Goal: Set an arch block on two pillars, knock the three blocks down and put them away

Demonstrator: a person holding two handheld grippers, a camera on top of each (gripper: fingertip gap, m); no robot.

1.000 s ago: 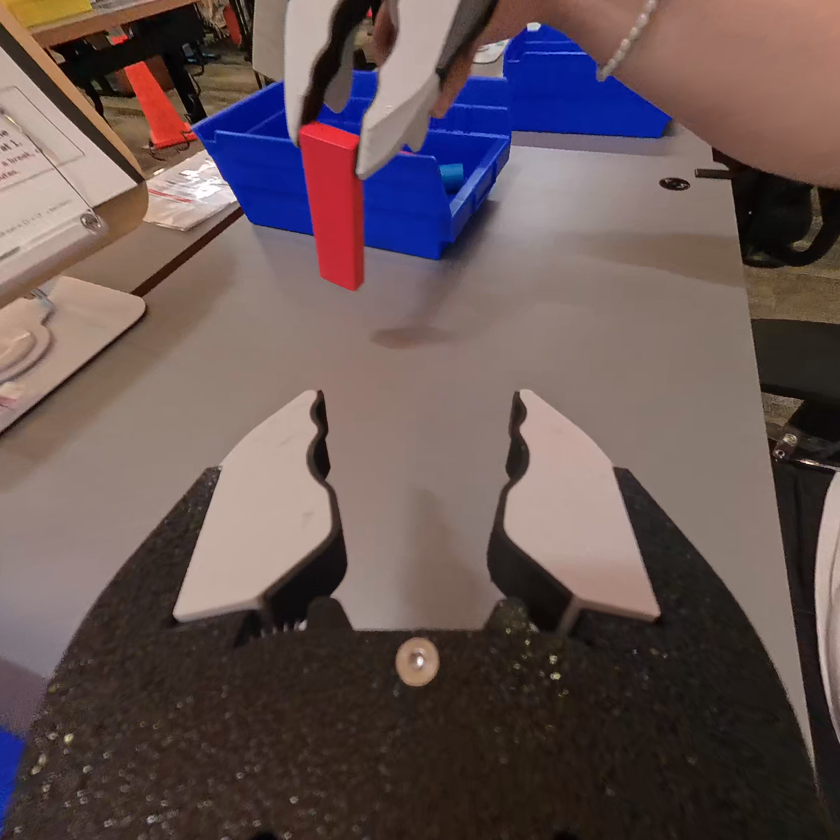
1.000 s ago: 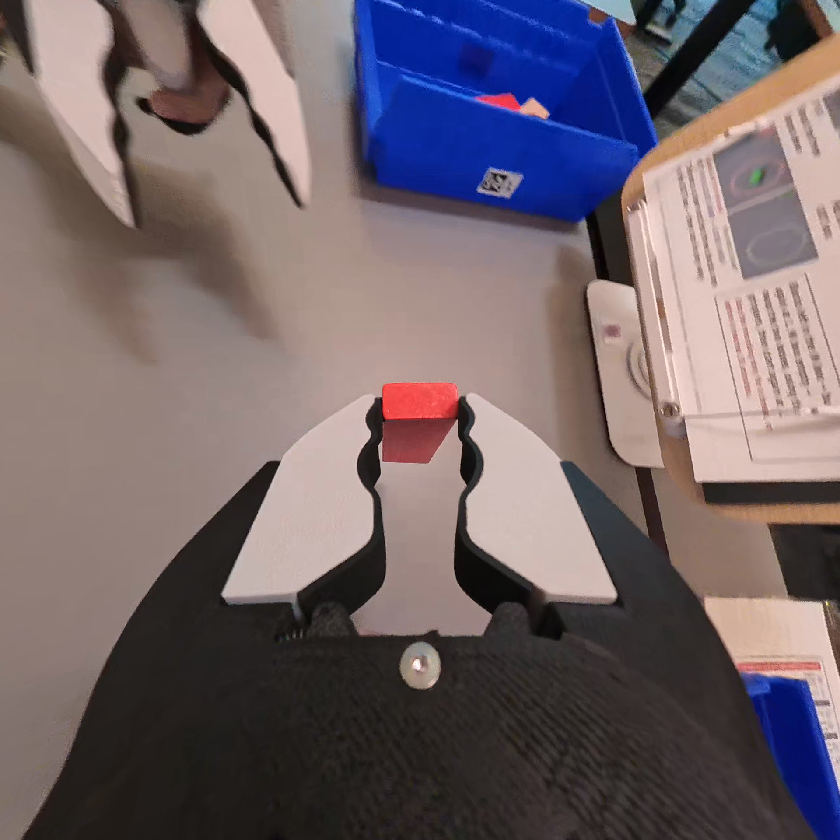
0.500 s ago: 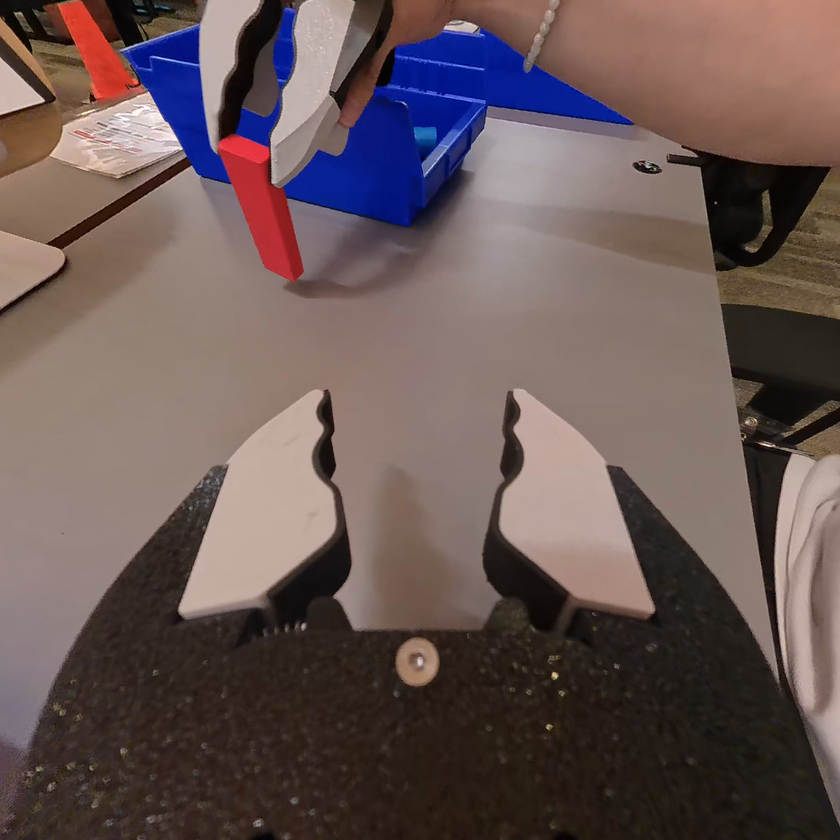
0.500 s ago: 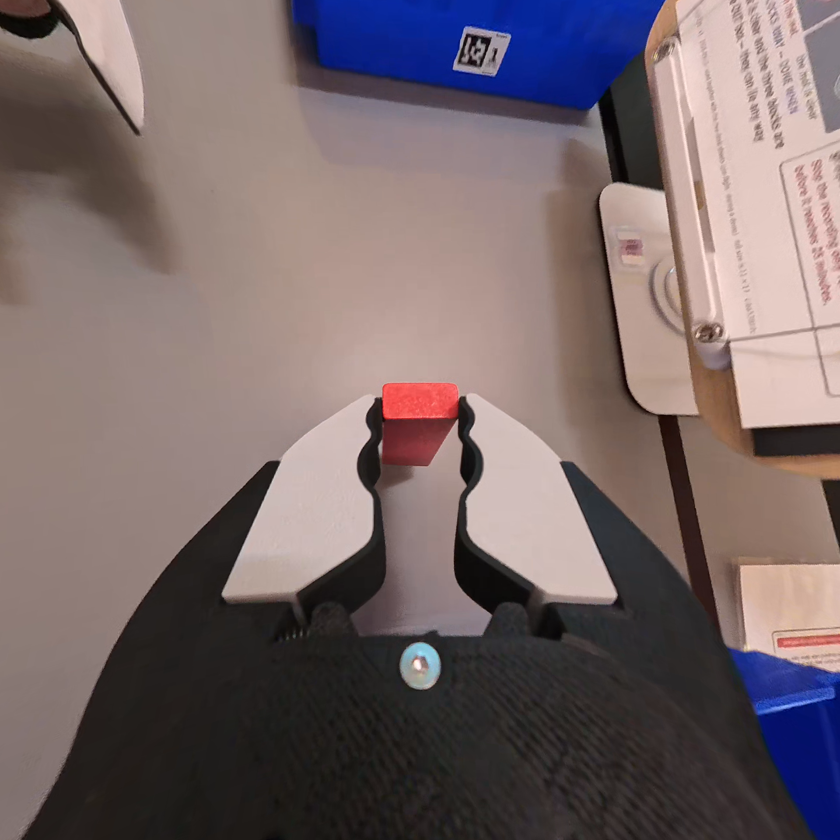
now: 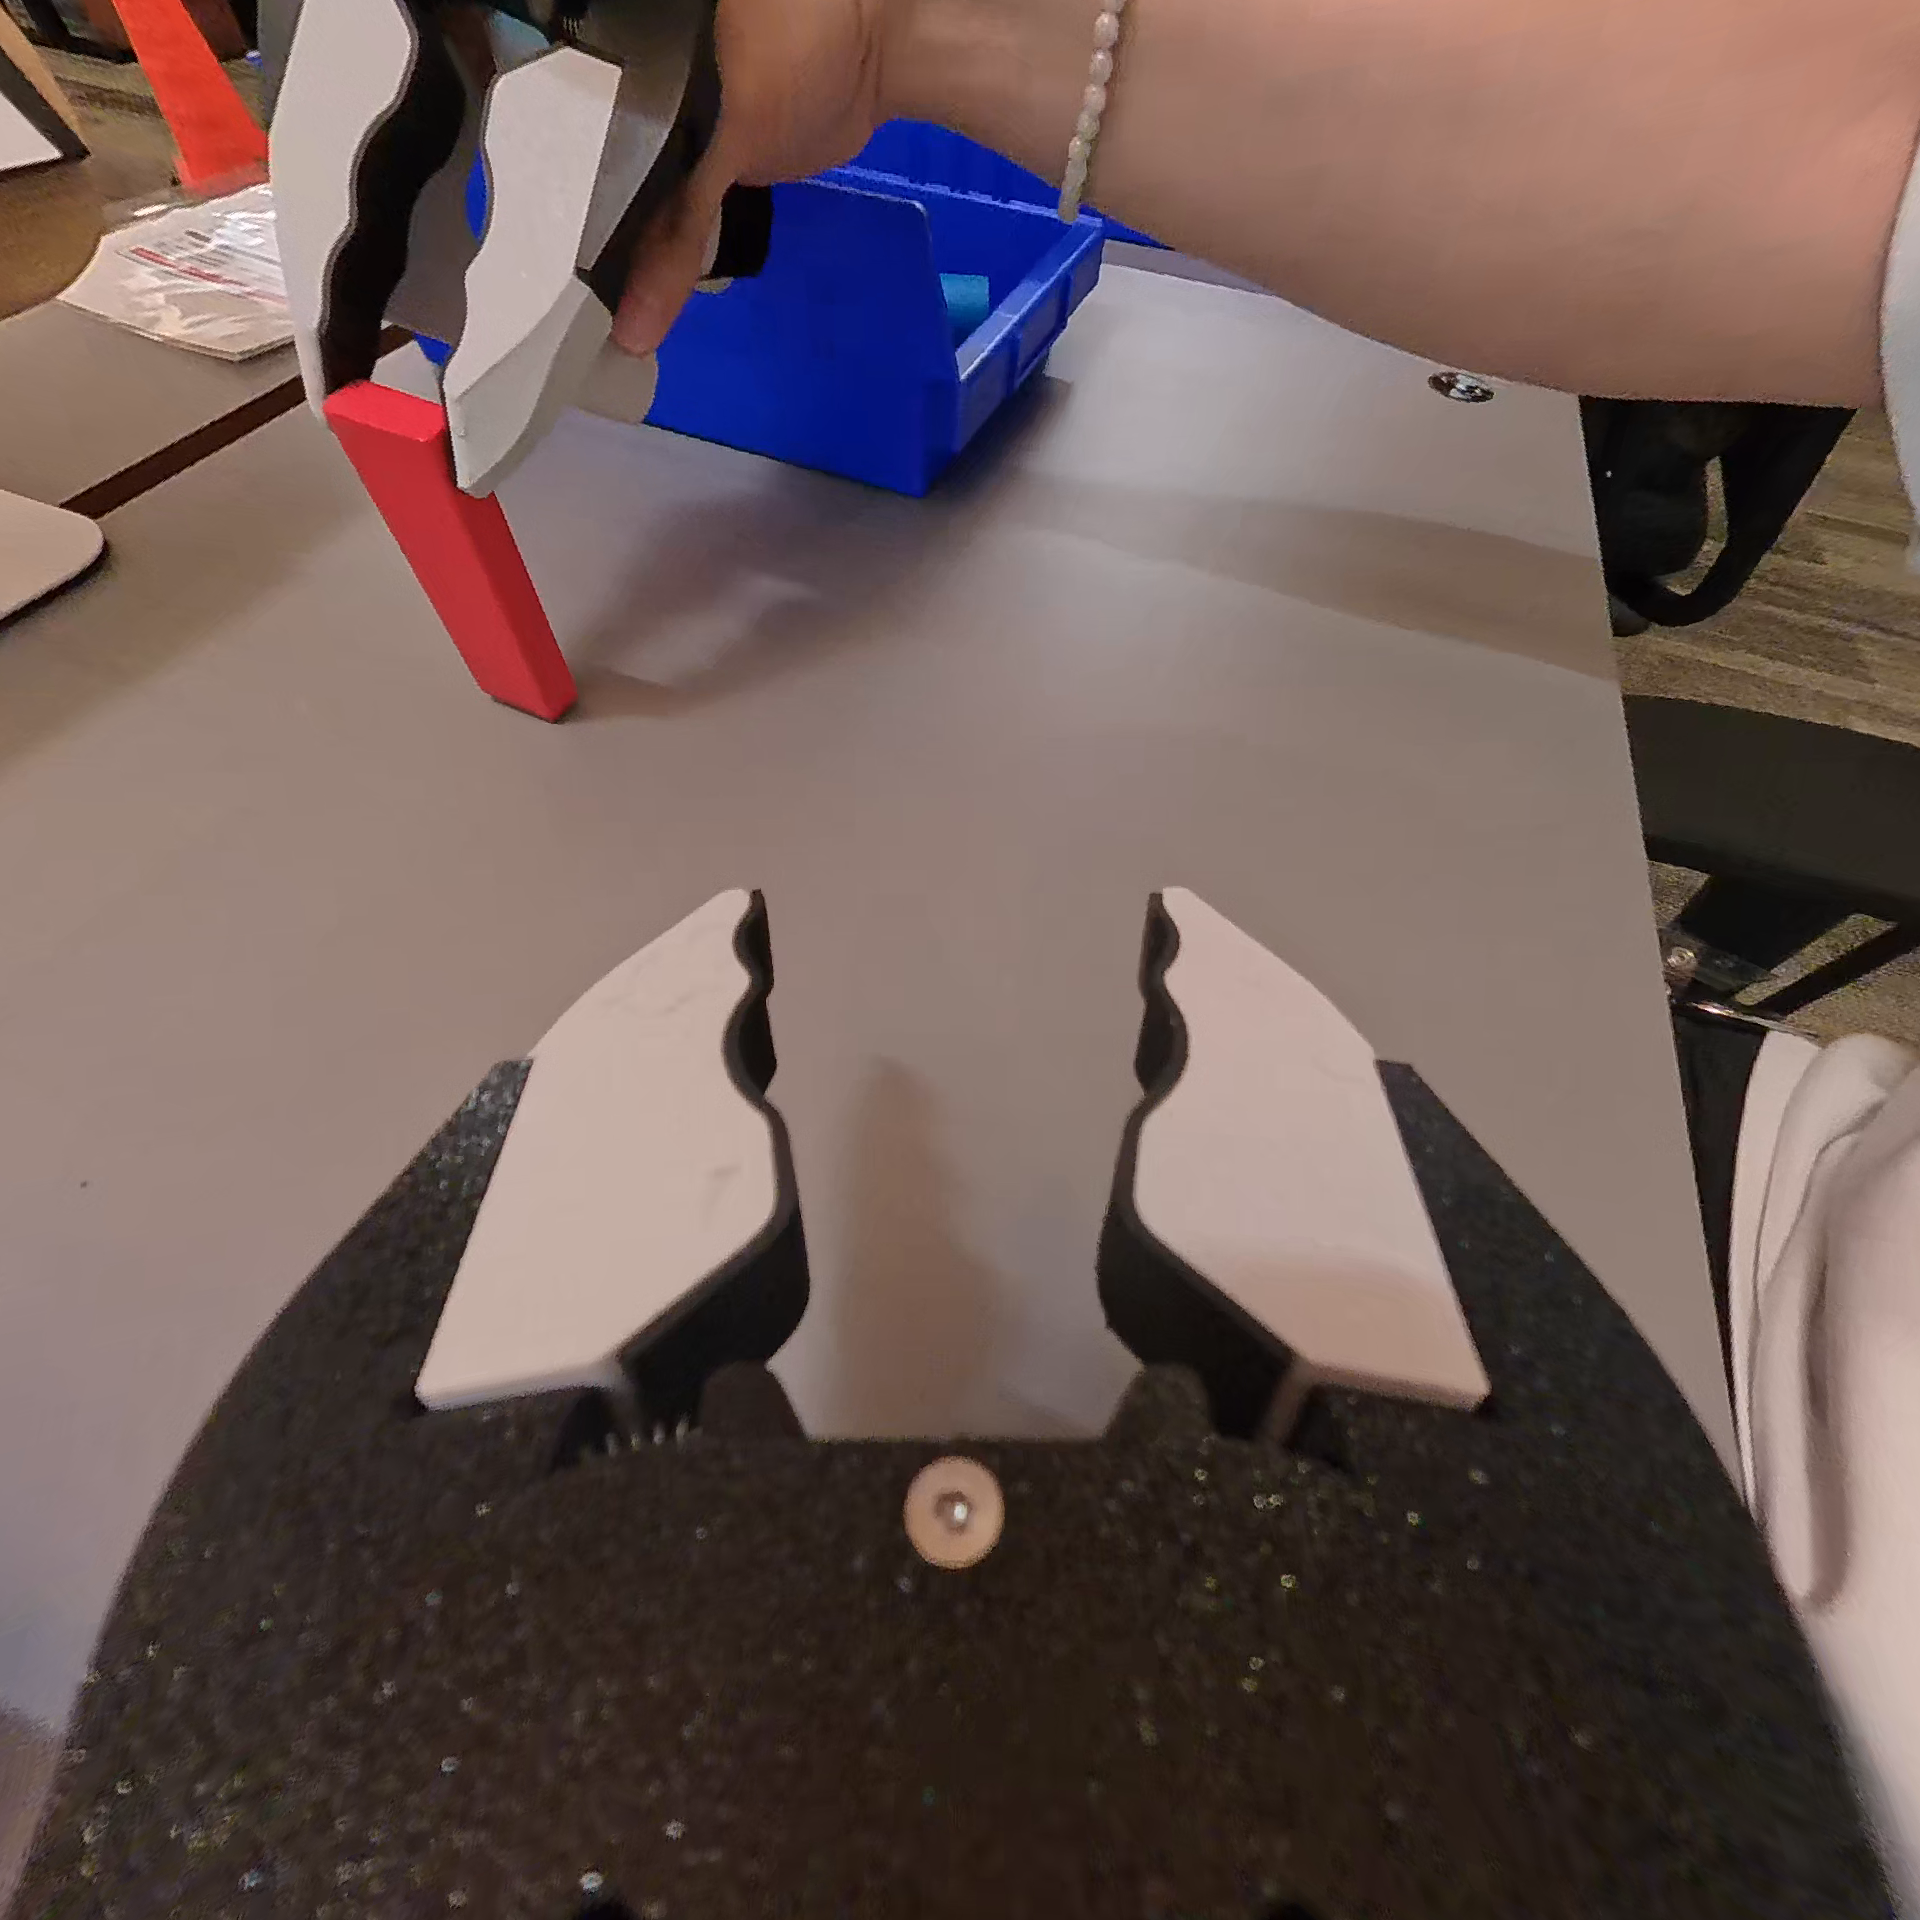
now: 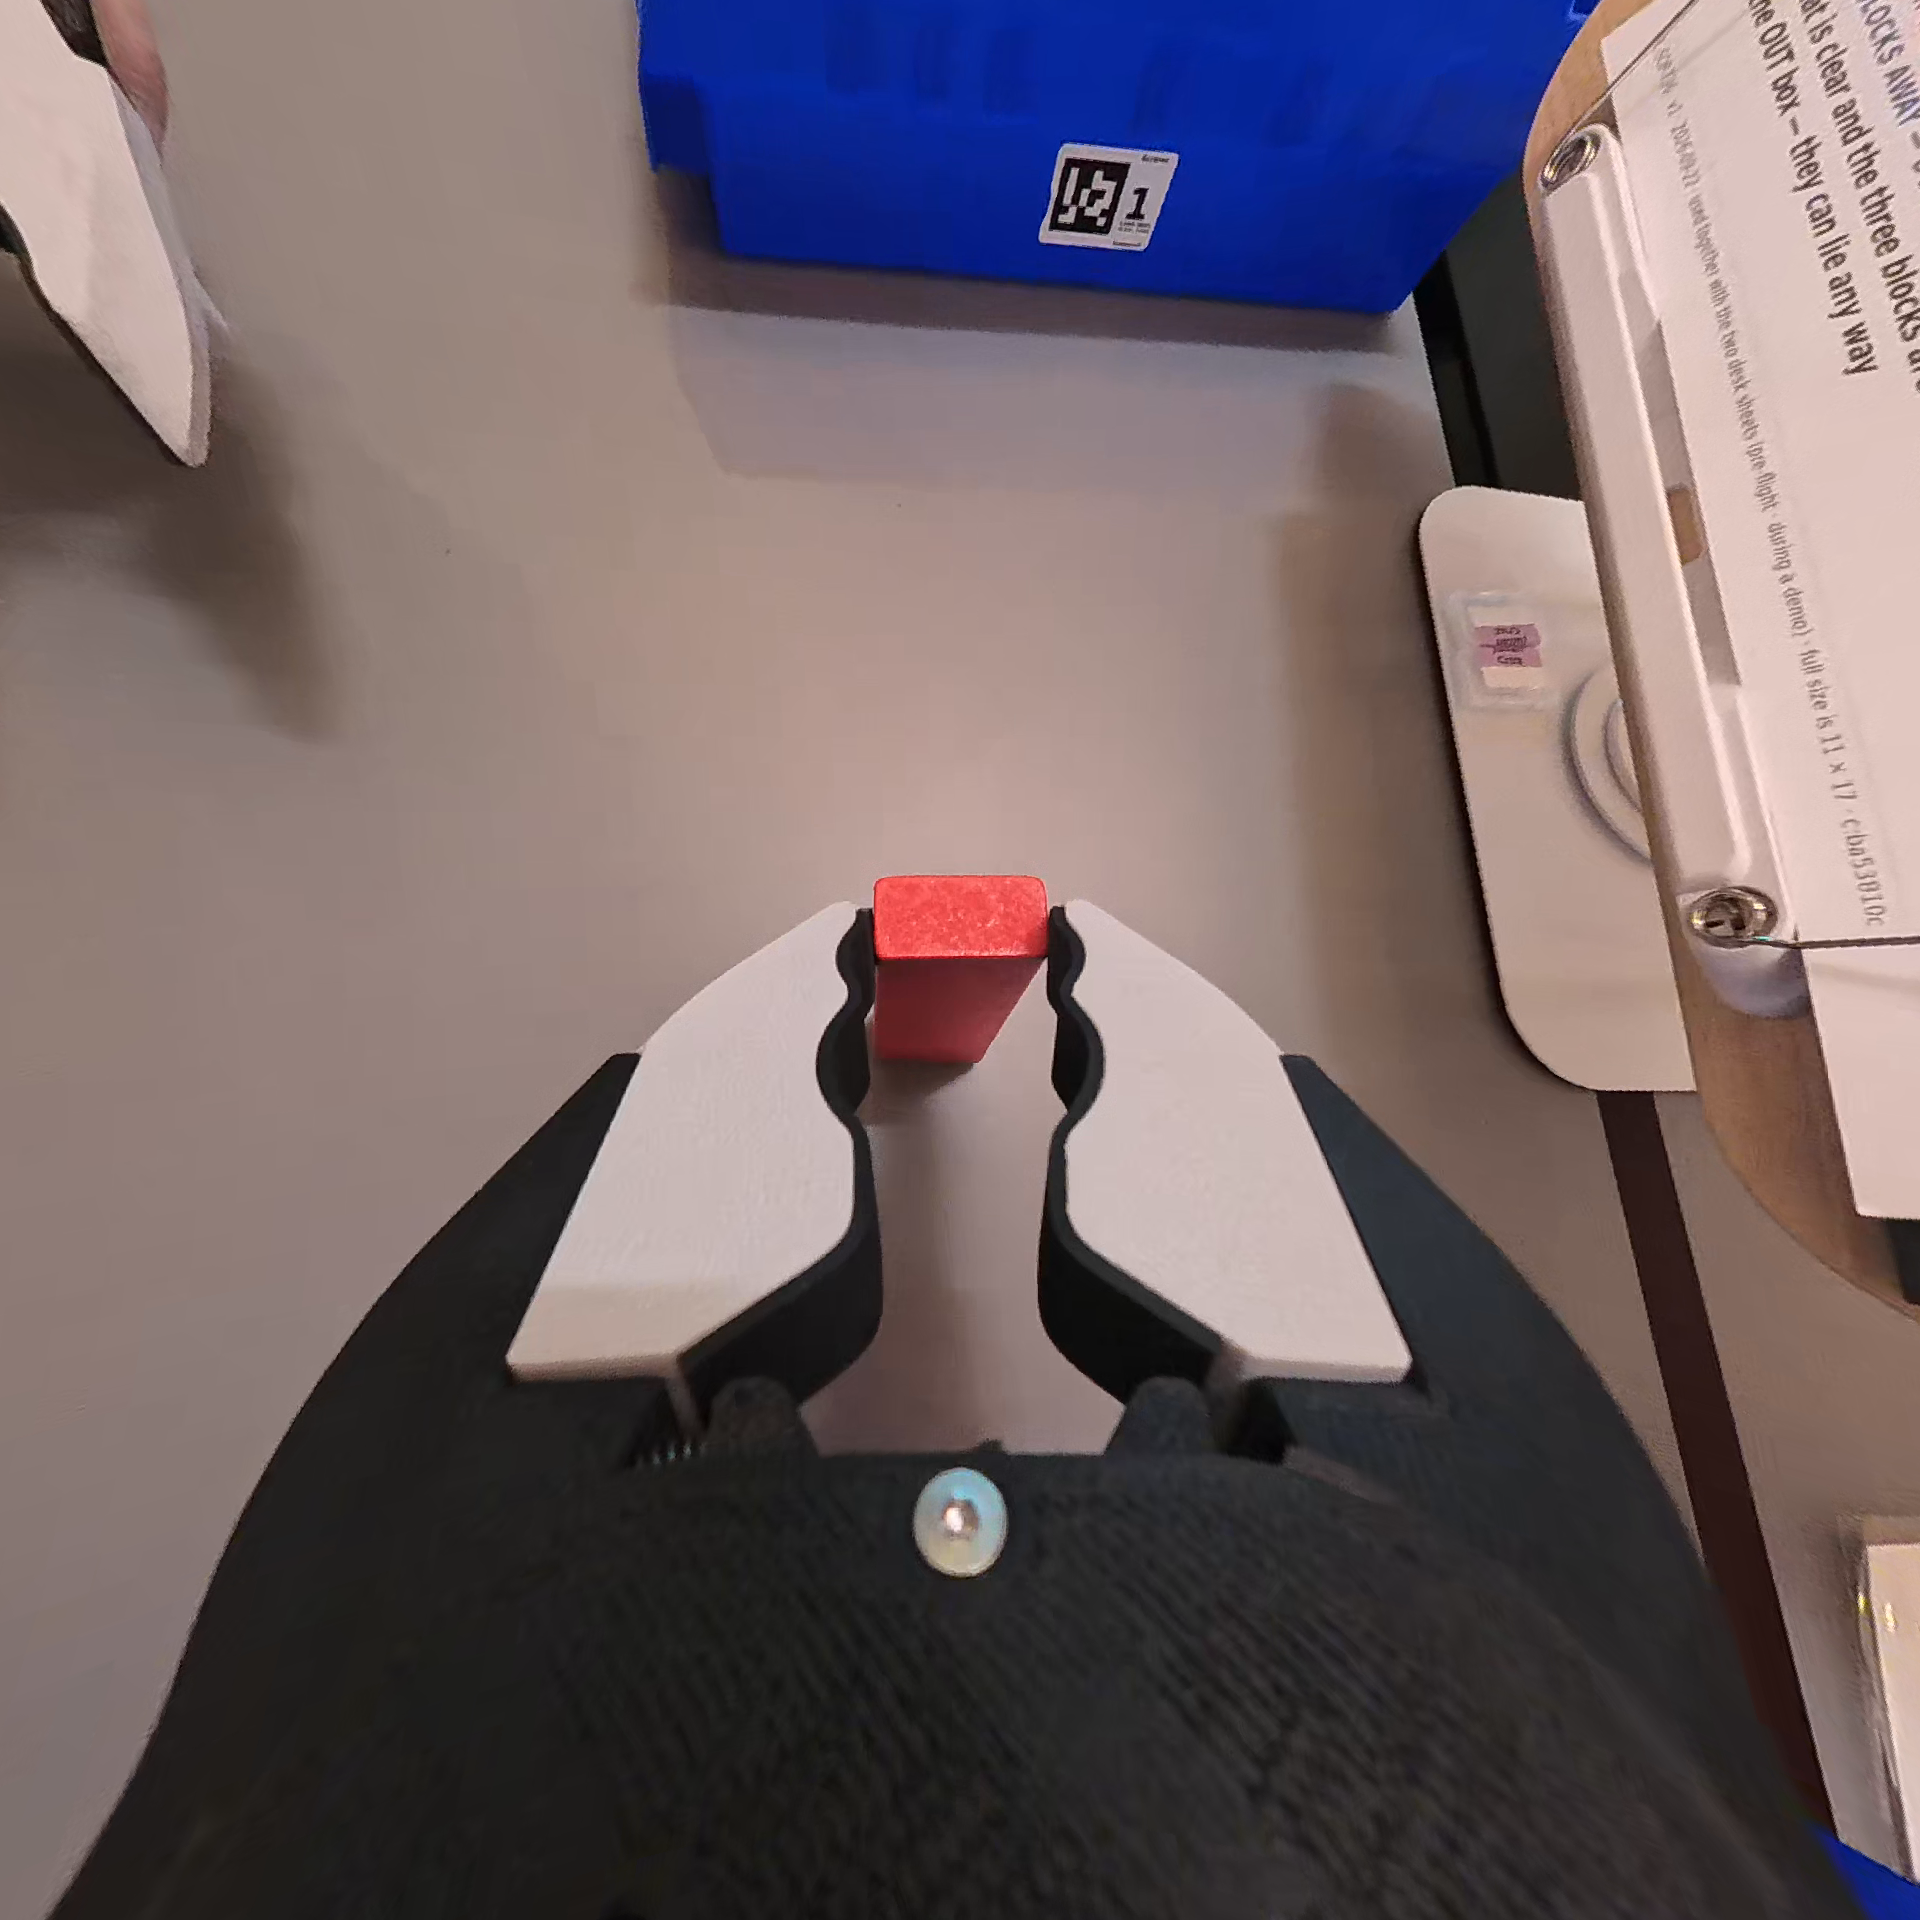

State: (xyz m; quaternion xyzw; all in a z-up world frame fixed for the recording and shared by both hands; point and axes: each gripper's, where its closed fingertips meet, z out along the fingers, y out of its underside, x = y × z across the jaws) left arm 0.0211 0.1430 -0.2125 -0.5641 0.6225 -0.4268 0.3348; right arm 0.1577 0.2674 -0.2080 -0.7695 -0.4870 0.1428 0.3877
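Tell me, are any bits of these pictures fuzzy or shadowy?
In the left wrist view, the red block looks sharp and throws a soft shadow on the grey table, while the white cloth at the right edge is smeared. In the right wrist view, the other gripper's finger at top left is blurred and the wide lens bends the edges.

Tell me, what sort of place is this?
Probably an office or lab workspace: a grey table holding a blue plastic storage bin, an orange traffic cone on the floor behind, and a stand of printed sheets beside.
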